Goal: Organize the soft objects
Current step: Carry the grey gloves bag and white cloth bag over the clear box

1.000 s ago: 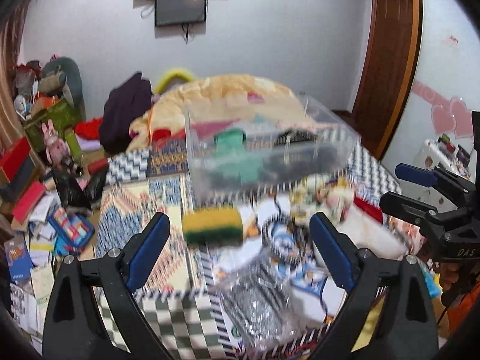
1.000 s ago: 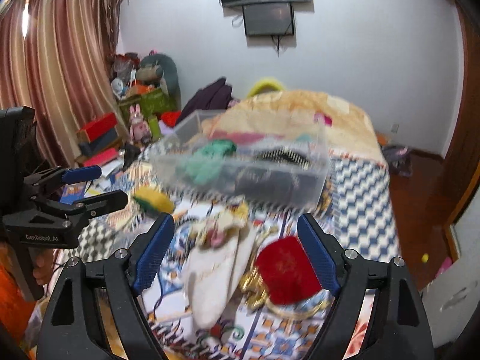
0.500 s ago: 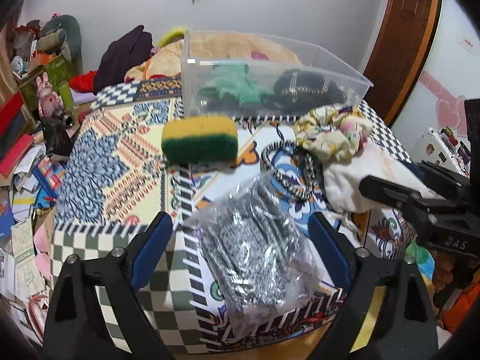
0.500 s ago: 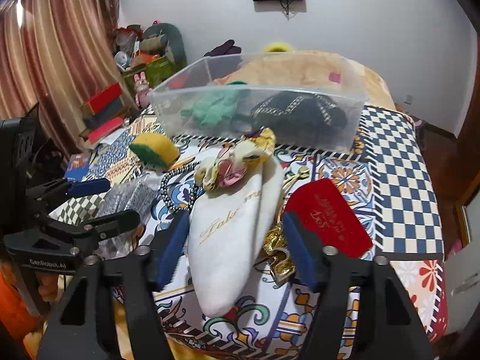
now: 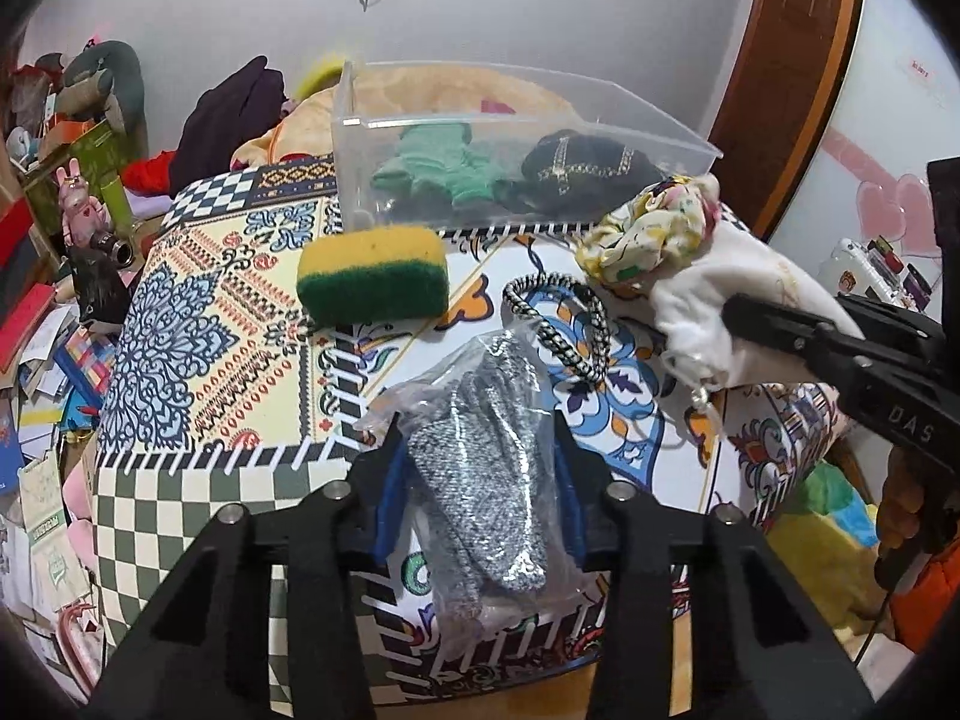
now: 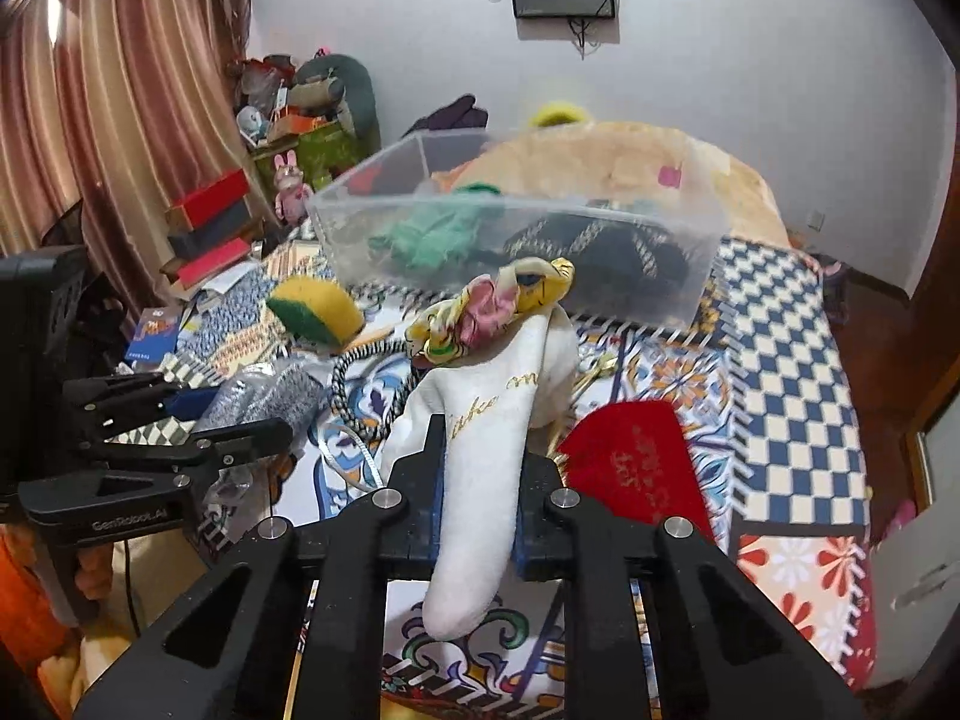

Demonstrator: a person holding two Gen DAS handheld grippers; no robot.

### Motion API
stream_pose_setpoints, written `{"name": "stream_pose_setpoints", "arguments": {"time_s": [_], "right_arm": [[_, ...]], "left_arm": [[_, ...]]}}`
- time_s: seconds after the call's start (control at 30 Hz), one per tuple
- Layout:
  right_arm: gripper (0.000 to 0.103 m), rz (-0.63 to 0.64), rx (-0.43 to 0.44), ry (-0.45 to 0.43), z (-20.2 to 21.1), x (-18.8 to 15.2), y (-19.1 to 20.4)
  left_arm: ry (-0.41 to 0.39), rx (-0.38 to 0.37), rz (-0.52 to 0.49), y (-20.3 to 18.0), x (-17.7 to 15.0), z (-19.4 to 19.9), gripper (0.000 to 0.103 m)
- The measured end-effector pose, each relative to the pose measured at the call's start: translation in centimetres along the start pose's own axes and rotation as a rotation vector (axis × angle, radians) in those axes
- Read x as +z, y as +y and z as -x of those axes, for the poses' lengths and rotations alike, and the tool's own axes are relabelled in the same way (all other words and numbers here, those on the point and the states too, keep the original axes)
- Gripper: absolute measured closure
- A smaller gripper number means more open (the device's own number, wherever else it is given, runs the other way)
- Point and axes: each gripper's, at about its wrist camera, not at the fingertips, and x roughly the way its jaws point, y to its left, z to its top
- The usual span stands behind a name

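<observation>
My left gripper (image 5: 477, 480) is shut on a clear bag of grey knit fabric (image 5: 480, 456) at the table's near edge. My right gripper (image 6: 483, 492) is shut on a white cloth pouch (image 6: 480, 450) with gold lettering; a floral scrunchie (image 6: 486, 306) lies on its far end. A clear plastic bin (image 5: 510, 150) at the back holds a green knit item (image 5: 438, 174) and a black item with gold trim (image 5: 582, 174). A yellow-green sponge (image 5: 372, 282) and a black-and-white braided band (image 5: 558, 324) lie in front of the bin.
A red pouch (image 6: 630, 462) and a gold trinket lie right of the white pouch. The patterned tablecloth (image 5: 198, 312) covers the table. Books, boxes and toys are piled on the floor at the left (image 5: 54, 276). A bed with a beige blanket (image 6: 630, 162) stands behind.
Both grippers moved forward and down to the table and closed: the left on the bagged grey fabric, the right on the white pouch.
</observation>
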Motion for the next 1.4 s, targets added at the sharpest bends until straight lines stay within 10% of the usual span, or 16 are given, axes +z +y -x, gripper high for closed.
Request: {"name": "stream_pose_setpoints", "arguments": {"time_s": [0.73, 1.4], "right_arm": [[0.089, 0.036, -0.056, -0.255, 5.0, 6.6, -0.7], [0.089, 0.045, -0.061, -0.220, -1.0, 12.0, -1.1]], "left_arm": [[-0.298, -0.025, -0.039, -1.2, 9.8, 6.2, 0.064], [-0.242, -0.015, 0.026, 1.6, 16.8, -0.3, 0.064]]}}
